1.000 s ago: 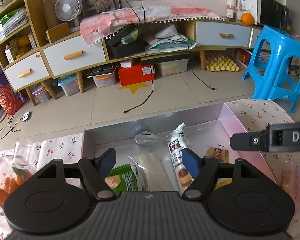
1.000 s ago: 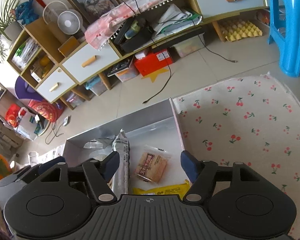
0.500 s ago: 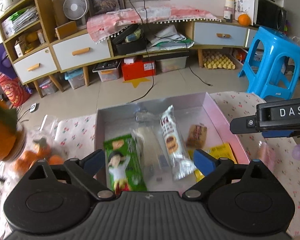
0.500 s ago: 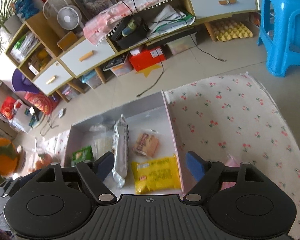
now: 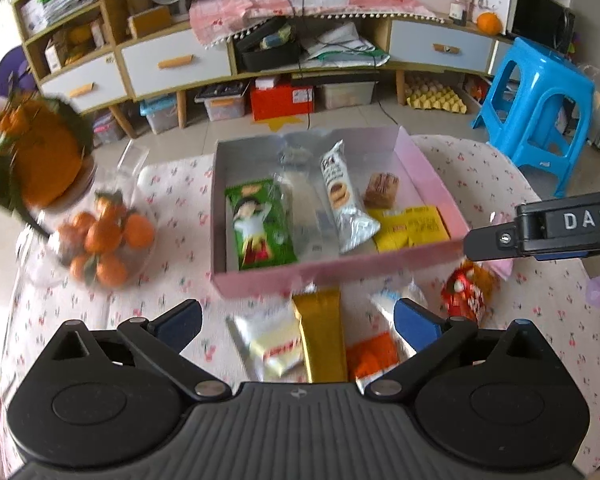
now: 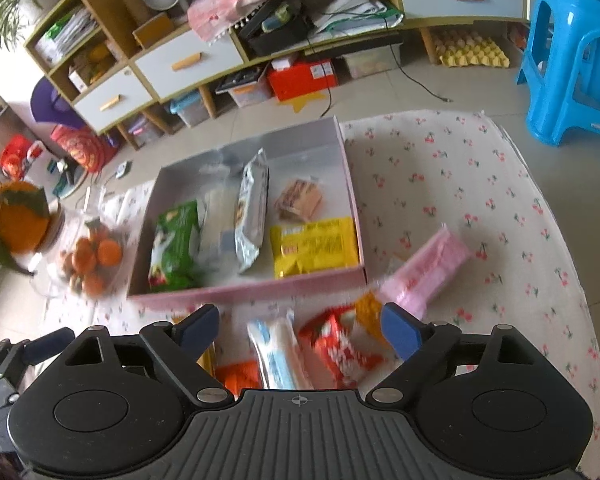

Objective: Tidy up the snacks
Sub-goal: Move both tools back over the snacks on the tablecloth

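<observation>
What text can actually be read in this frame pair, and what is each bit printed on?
"DAS": white letters on the right hand-held gripper, cut off at the picture's edge.
Green snack packet, yellow packet, silver biscuit sleeve, red packet: printing too blurred to read.
Red box label: too small.

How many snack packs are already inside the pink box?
5: green pack at left, clear pack beside it, silver biscuit sleeve in the middle, small brown pack behind the yellow pack. More may be hidden underneath.

One pink box (image 5: 340,276), five snack packets inside, one blue stool (image 5: 540,92)
</observation>
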The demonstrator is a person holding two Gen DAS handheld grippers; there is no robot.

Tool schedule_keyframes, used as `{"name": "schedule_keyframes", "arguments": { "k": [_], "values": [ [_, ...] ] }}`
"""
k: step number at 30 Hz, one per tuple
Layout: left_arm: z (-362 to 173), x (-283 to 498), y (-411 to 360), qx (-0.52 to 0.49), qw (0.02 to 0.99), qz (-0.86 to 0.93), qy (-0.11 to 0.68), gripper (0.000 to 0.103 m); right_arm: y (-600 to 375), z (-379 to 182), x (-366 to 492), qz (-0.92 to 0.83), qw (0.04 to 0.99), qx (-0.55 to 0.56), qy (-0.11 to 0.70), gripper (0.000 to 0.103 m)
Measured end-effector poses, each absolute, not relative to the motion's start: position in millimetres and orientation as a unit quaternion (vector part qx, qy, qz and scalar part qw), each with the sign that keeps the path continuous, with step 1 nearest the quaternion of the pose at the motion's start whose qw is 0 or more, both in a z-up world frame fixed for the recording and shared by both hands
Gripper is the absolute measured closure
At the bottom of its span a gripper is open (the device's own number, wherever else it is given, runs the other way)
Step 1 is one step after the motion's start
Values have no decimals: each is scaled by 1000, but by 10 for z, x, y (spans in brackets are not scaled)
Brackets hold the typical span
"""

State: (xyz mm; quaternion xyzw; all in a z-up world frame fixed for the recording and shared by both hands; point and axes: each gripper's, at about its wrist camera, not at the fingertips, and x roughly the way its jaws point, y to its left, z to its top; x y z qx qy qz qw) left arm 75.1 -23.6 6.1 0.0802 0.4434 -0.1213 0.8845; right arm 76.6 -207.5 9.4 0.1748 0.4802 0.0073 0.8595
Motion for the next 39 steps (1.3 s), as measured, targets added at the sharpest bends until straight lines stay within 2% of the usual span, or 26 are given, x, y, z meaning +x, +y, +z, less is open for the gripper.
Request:
{"name": "schedule_keyframes", "arguments": {
  "k": [13,18,26,36,39],
  "values": [
    [-403,574,10,50,853,-128,504,4,-1959,-244,580,2,843,160,513,13],
    [-512,578,1,30,834,-147,531,14,-1908,-305,587,9,834,174,524,13],
    [-591,531,-63,36,822,-167,544,39,-1816,-492,654,23,813,199,547,13],
    [-580,386,-151,84,822,-185,533,52,-1774,-643,749,12,810,185,556,15],
    [-575,368,-164,92,822,-186,530,53,-1744,-677,766,8,812,173,558,23]
  ]
}}
